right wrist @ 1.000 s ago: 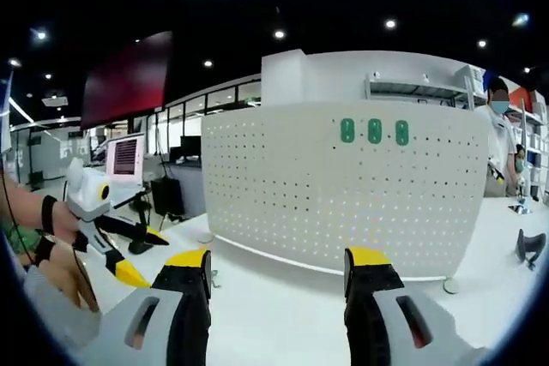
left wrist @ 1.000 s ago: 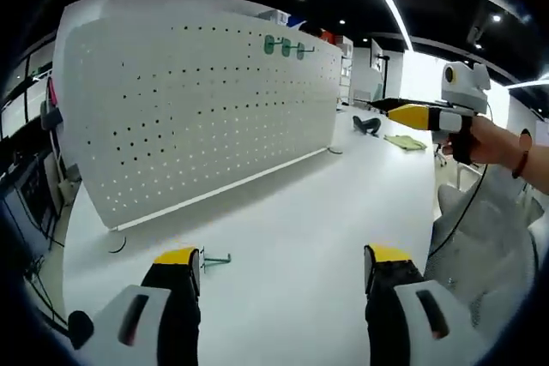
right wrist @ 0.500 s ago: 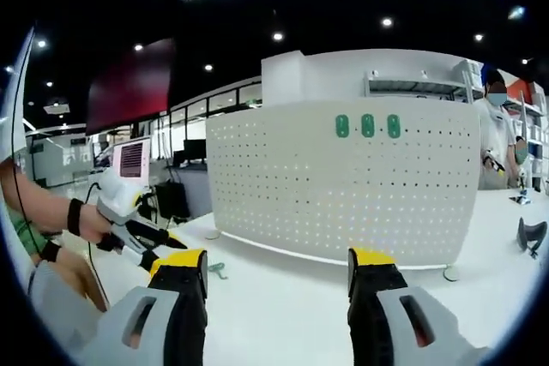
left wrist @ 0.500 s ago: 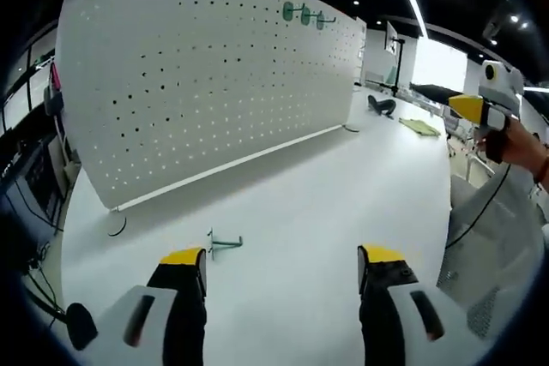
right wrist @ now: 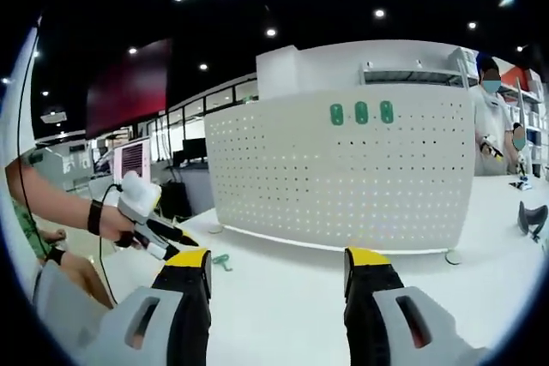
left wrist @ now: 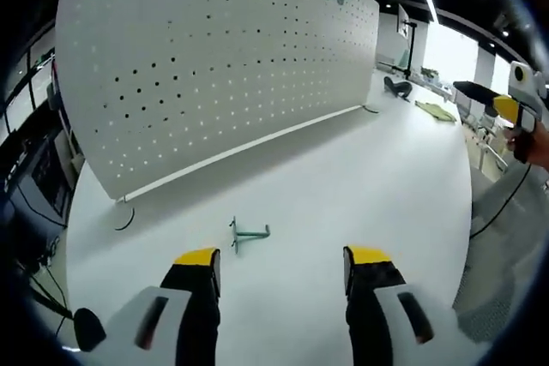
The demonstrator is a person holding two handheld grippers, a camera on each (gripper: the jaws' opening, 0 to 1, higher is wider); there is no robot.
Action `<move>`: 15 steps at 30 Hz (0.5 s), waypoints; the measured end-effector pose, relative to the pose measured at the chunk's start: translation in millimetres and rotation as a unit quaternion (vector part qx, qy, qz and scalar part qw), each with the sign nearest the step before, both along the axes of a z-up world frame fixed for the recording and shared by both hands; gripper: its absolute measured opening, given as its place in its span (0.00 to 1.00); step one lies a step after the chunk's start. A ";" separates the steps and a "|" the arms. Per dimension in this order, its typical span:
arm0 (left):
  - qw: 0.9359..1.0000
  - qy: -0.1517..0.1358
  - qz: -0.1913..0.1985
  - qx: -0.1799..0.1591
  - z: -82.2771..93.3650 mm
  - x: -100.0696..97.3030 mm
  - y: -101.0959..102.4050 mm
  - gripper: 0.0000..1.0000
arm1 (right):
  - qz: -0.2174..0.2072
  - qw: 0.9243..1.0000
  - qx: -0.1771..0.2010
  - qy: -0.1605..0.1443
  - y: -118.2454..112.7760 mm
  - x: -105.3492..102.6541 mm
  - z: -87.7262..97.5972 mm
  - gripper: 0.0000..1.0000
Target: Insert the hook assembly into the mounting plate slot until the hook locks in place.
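Nothing inserted yet: the hook (left wrist: 249, 233) lies loose on the tabletop (left wrist: 360, 177), just ahead of the left tongs (left wrist: 281, 256), which hang wide and empty over it; pick-up, carry and slotting into the pegboard (left wrist: 214, 57) all remain. The right tongs (right wrist: 276, 259) are also wide and empty, aimed at the board's face, where three green hooks (right wrist: 361, 112) already sit near the top. Room looks ample: bare tabletop around the hook, board well beyond it, tabletop edge off to the right.
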State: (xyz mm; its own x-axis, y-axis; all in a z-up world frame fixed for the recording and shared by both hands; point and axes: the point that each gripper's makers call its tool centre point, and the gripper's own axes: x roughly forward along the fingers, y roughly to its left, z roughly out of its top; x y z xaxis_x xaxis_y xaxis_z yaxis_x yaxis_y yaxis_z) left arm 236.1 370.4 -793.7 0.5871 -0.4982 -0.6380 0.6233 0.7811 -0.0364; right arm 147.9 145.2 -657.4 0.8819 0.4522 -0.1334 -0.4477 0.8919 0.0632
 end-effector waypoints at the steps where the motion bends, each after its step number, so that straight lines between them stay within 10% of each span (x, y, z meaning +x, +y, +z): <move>1: 1.000 0.000 0.000 0.000 -0.9 0.2 0.4 0.56 | 0.000 1.000 0.000 0.001 0.3 -0.6 -0.4 0.63; 15: 0.999 0.029 0.020 -0.009 -21.1 17.9 1.3 0.44 | -0.008 1.000 0.019 0.012 -2.3 -8.6 -4.4 0.60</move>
